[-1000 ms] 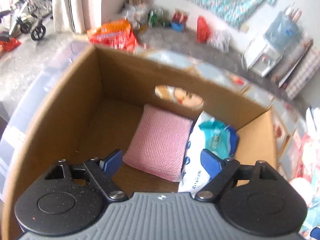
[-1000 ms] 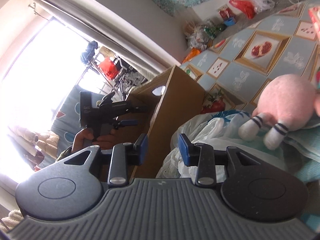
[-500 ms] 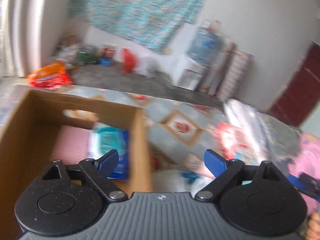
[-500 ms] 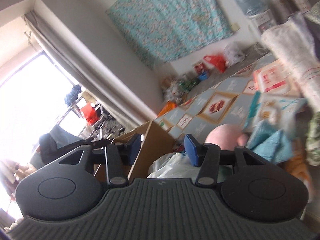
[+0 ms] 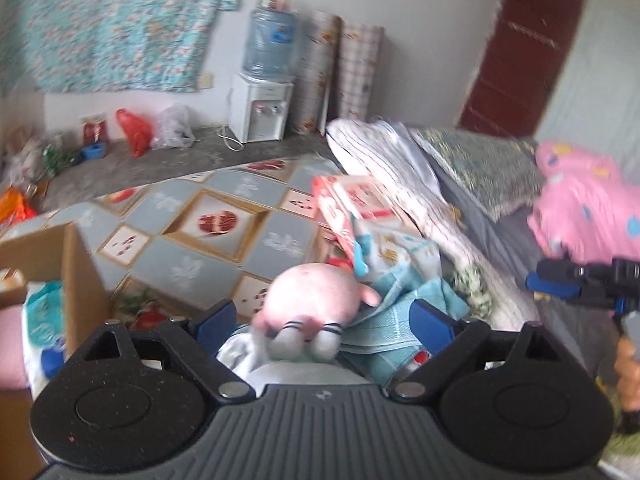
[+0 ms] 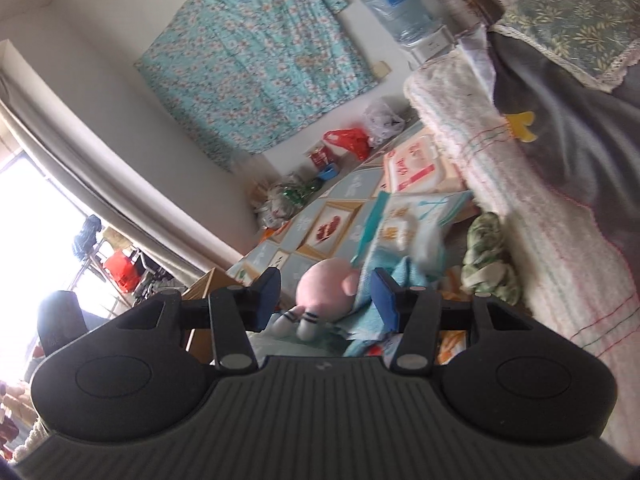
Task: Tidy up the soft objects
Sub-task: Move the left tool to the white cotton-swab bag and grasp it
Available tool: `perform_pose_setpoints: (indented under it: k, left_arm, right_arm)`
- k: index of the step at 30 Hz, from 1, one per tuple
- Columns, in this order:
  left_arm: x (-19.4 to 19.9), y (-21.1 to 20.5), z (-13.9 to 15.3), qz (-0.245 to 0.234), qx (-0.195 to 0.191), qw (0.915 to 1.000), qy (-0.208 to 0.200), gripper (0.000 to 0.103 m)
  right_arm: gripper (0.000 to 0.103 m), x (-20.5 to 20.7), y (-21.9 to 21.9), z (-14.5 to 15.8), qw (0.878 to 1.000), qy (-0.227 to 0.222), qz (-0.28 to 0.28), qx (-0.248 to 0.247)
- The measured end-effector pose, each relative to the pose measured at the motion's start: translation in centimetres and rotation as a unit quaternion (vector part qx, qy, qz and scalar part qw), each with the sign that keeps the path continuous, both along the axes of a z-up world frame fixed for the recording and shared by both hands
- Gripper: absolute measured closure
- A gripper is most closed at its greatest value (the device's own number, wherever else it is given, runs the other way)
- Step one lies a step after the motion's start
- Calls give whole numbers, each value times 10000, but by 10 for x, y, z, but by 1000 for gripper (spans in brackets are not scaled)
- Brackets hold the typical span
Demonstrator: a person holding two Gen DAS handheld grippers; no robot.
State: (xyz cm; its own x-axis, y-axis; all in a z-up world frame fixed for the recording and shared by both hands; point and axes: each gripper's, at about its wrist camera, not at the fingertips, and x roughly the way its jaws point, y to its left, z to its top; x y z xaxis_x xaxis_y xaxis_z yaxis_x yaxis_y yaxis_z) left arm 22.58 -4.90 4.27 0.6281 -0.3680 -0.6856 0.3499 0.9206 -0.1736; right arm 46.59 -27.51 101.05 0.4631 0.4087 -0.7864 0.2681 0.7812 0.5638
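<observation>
**Plush toy waits on the bed, both grippers empty**

Plush toy (image 5: 316, 300), pink with striped feet, lies on blue cloth (image 5: 404, 316) right of the cardboard box (image 5: 80, 276). It looks light and squashy; its round body seems the best hold. Left gripper (image 5: 324, 322) gapes wide; right gripper (image 6: 326, 298) stands half open, both holding nothing.

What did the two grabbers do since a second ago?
The left hand-held gripper swung away from the cardboard box to the pink plush toy, jaws open and empty. The right hand-held gripper turned toward the same toy with wider jaws, holding nothing. The pink pad and wipes packet stayed in the box.
</observation>
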Motion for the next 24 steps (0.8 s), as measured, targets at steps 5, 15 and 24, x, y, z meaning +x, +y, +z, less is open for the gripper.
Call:
perform_pose_setpoints:
  k: [5, 15, 24]
  left_arm:
    - [18, -35, -7, -162, 307, 9994, 14, 10]
    - [92, -90, -39, -66, 294, 9971, 703, 43]
    - [154, -110, -80, 91, -205, 9847, 1727, 56]
  right_arm:
    - [53, 15, -14, -19, 10000, 72, -11, -57]
    - [57, 84, -25, -103, 9952, 852, 48, -477]
    - [61, 112, -31, -162, 9889, 1452, 211, -247]
